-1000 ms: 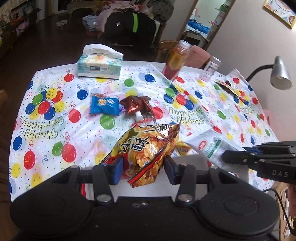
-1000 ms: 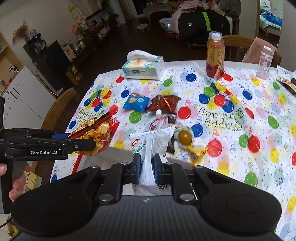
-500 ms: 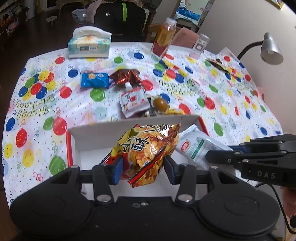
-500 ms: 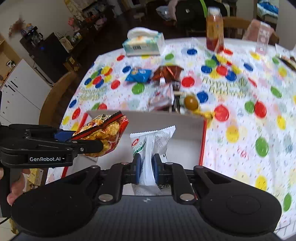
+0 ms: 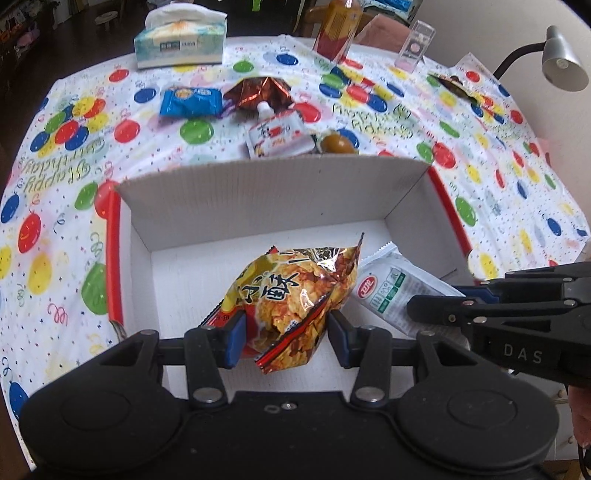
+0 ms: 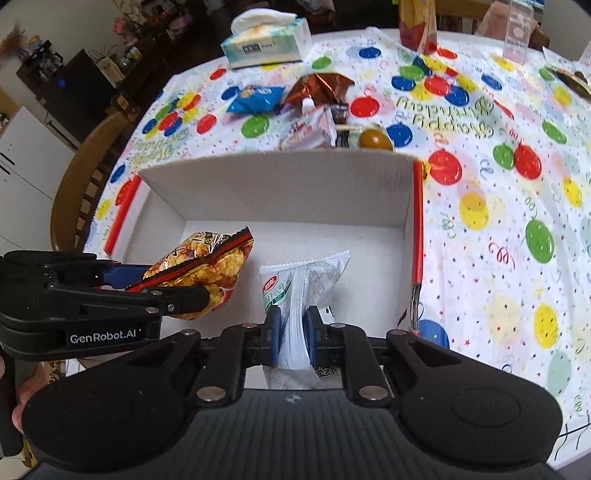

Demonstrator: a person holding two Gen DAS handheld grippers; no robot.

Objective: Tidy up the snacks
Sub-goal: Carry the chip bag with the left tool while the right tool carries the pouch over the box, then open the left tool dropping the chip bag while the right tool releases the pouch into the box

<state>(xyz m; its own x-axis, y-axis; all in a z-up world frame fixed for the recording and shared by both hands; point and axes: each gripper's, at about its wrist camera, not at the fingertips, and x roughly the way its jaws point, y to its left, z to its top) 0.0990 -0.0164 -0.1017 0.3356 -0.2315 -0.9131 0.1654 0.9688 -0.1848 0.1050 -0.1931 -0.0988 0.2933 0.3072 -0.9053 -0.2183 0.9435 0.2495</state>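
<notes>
My left gripper is shut on a yellow and red snack bag, held over the inside of a white cardboard box with red edges. My right gripper is shut on a white and green packet, also held above the box's floor. The two bags hang side by side, the snack bag on the left and the white packet on the right. Beyond the box's far wall lie a blue packet, a brown foil wrapper, a white pouch and a brown round snack.
A tissue box and an orange drink bottle stand at the table's far side, on a balloon-print cloth. A clear plastic case and a desk lamp are at the right. A wooden chair stands at the left.
Both grippers have moved back and down over the box with their bags; the box's inside now fills the near view. Neither grip has changed.
</notes>
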